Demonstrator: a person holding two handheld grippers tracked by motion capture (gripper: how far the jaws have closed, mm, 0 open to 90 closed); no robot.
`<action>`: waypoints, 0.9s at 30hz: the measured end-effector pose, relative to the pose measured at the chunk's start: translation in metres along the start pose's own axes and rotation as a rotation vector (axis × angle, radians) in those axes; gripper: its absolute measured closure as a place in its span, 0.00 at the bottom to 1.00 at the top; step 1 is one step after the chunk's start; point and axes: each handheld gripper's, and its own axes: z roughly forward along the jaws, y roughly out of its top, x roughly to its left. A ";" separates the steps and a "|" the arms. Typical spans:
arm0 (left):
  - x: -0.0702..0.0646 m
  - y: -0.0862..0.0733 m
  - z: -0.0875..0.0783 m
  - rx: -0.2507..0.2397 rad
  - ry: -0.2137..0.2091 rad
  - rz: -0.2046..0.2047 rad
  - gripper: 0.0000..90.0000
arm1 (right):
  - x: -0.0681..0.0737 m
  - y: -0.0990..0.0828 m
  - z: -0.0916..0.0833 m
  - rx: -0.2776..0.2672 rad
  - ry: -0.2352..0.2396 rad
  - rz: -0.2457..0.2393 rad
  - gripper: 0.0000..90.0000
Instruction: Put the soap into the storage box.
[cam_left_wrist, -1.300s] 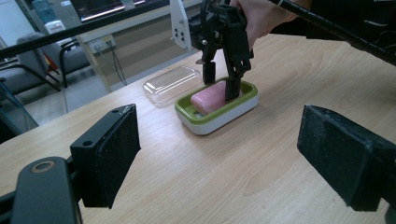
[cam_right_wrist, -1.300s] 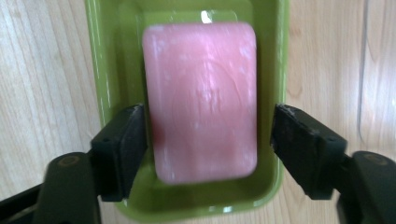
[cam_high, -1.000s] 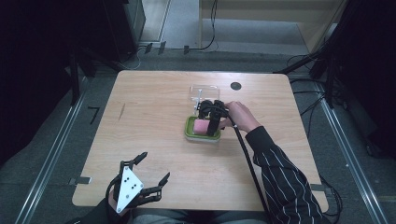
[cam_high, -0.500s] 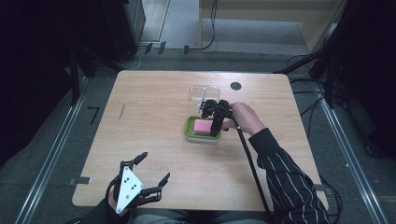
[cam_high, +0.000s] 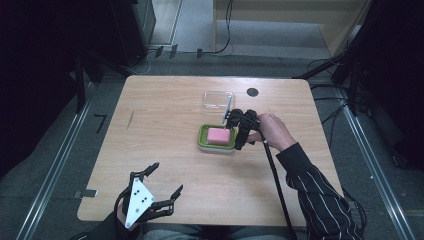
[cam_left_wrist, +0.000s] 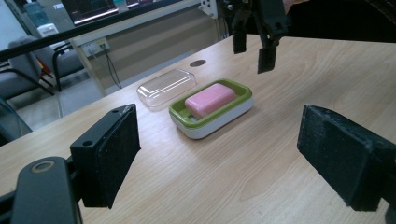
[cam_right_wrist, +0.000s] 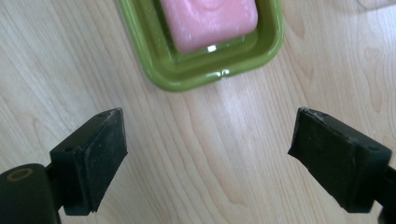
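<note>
My fingers stand wide apart on both sides: my left gripper (cam_high: 159, 191) rests unmoved at the table's (cam_high: 165, 150) near edge, well short of the green soap dish (cam_high: 217, 137). My right gripper (cam_high: 241, 131) has drawn back off the dish to hang empty just beside its right end. The pink soap (cam_left_wrist: 210, 98) lies in the dish, and the clear lid (cam_high: 218, 99) sits just beyond it.

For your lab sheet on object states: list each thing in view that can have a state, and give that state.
Soap dish: uncovered, upright on the table.
Soap: lying flat in the dish.
Lid: off, on the table behind the dish.
Left gripper: open, empty.
Right gripper: open, empty, beside the dish.
</note>
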 end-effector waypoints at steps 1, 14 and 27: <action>0.000 0.000 0.000 0.000 -0.001 0.000 0.15 | 0.000 -0.002 0.000 0.002 0.000 0.000 0.12; -0.001 0.001 0.003 -0.003 -0.015 0.004 0.15 | 0.004 -0.037 -0.005 0.024 -0.026 0.079 0.11; -0.001 0.002 0.006 -0.004 -0.023 0.008 0.15 | 0.011 -0.080 0.004 0.076 -0.027 0.129 0.11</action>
